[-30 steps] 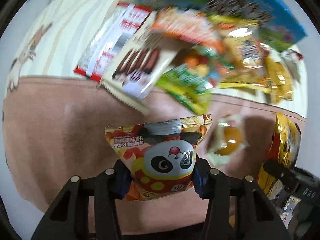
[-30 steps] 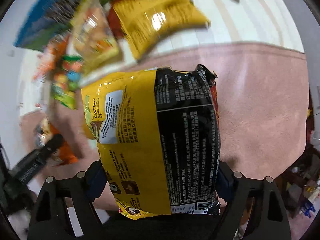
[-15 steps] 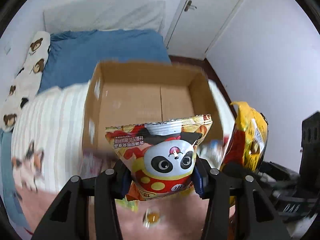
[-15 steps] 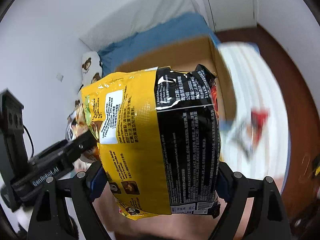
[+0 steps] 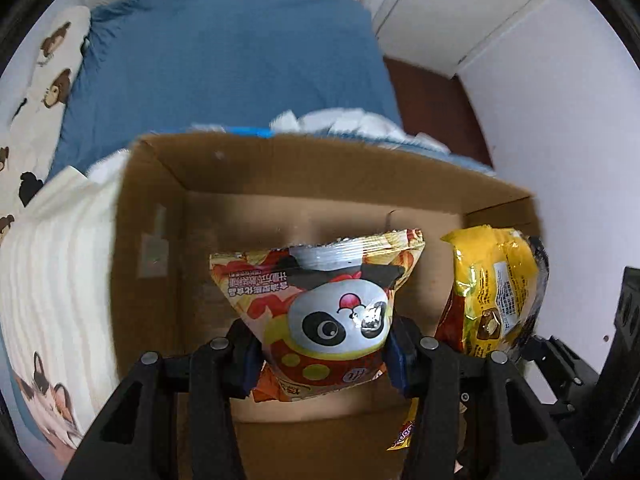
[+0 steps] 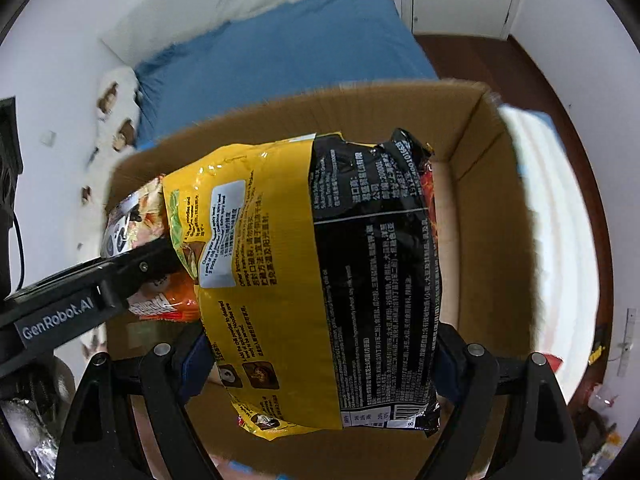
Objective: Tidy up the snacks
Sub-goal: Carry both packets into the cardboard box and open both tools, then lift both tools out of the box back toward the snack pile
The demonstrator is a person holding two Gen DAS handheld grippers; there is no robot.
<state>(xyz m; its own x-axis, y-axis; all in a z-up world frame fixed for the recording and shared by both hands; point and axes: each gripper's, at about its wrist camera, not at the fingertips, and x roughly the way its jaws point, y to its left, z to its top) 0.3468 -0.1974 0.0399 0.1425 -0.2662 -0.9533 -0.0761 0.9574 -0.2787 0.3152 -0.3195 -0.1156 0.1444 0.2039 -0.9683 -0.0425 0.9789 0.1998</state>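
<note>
A bed with a blue sheet (image 5: 224, 60) fills the back of the room, and a cream striped blanket (image 5: 52, 264) with a cat printed on it lies over its near end. On that blanket sits an open cardboard box (image 5: 304, 176), flaps up, its brown floor bare where it shows.

Both tools are held over the open top of the box, side by side. The right gripper (image 6: 320, 356) is the one with the bigger load: a yellow and black noodle packet (image 6: 320, 280), pinched at its lower sides between the two blue-padded fingers, printed back facing the camera, the packet standing upright above the box's right half. From the left camera the same packet (image 5: 496, 296) shows near the box's right wall.

The left gripper (image 5: 320, 352) clamps a smaller panda snack bag (image 5: 324, 312) by its lower part, pads pressed into both sides, the bag upright with its crimped top edge uppermost. It hangs over the middle of the box, just beside the noodle packet; I cannot tell whether the two touch.
</note>
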